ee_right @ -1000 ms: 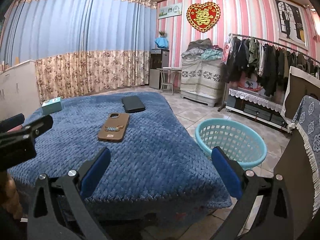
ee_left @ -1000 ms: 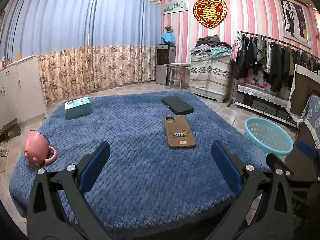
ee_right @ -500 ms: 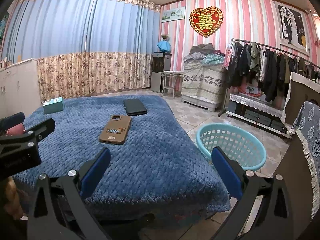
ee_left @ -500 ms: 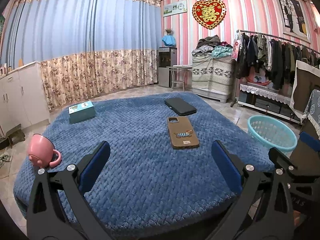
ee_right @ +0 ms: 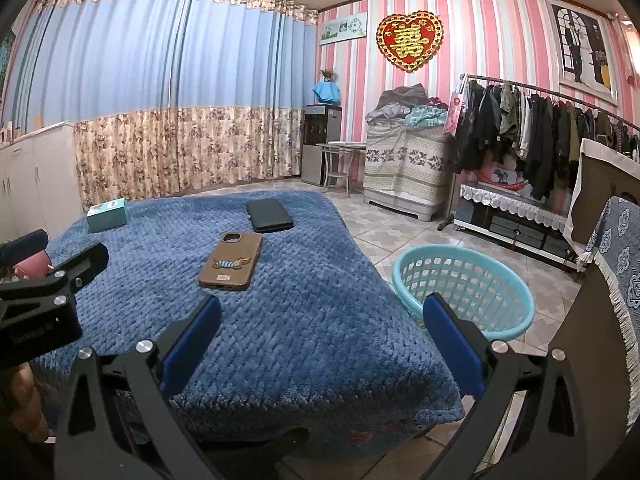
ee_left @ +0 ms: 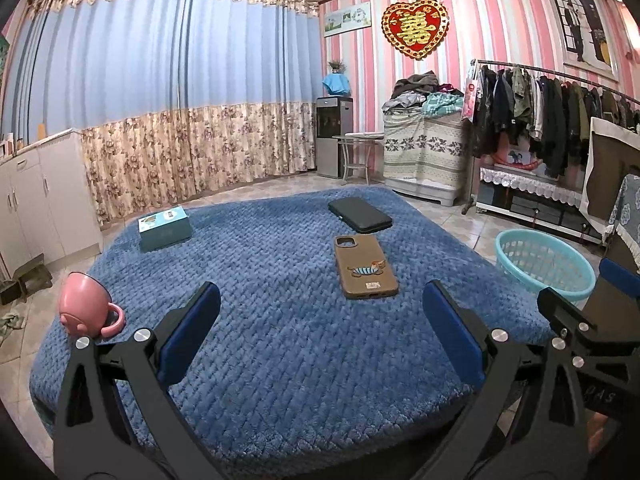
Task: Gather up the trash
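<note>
Now we hold the left gripper [ee_left: 320,328] and the right gripper [ee_right: 320,328] spread wide and empty above the near edge of the blue blanket [ee_left: 280,360]. Ahead lies a brown phone case [ee_left: 366,267], a black case [ee_left: 359,214] beyond it, a teal box [ee_left: 165,228] far left, a pink mug [ee_left: 86,304] at the left edge. Beside the bed stands the turquoise basket [ee_right: 464,288].

Left gripper [ee_left: 320,330] and right gripper [ee_right: 320,330] side by side, jaws spread, empty.
</note>
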Motion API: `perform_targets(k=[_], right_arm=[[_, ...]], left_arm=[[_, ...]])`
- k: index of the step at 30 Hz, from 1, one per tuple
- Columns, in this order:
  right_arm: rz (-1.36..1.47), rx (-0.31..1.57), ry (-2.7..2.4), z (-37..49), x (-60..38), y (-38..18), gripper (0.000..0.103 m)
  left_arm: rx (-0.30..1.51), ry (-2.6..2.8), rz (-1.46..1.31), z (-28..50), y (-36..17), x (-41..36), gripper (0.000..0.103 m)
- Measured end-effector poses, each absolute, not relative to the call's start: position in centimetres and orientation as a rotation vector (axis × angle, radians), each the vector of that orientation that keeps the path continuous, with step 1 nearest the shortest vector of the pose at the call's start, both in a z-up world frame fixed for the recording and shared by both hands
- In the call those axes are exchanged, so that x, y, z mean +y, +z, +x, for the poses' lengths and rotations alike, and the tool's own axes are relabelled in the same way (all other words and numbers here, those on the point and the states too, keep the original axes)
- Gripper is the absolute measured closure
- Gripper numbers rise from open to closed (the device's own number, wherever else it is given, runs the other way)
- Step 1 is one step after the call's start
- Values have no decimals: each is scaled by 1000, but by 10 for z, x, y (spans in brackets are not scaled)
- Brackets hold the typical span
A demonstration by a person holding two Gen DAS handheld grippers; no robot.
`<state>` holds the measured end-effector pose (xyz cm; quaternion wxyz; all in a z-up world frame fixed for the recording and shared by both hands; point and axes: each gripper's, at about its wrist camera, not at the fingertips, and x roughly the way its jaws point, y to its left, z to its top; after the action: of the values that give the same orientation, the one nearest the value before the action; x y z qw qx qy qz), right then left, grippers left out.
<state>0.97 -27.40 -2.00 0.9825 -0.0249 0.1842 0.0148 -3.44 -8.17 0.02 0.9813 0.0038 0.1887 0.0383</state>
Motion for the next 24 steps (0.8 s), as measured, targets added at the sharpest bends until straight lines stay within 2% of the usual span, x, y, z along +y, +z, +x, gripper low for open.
perform_targets(k=[24], right_arm=[[-46,364,34,11,-272,-20,4]], left_arm=[[380,75,10,-36,1,-83,5]])
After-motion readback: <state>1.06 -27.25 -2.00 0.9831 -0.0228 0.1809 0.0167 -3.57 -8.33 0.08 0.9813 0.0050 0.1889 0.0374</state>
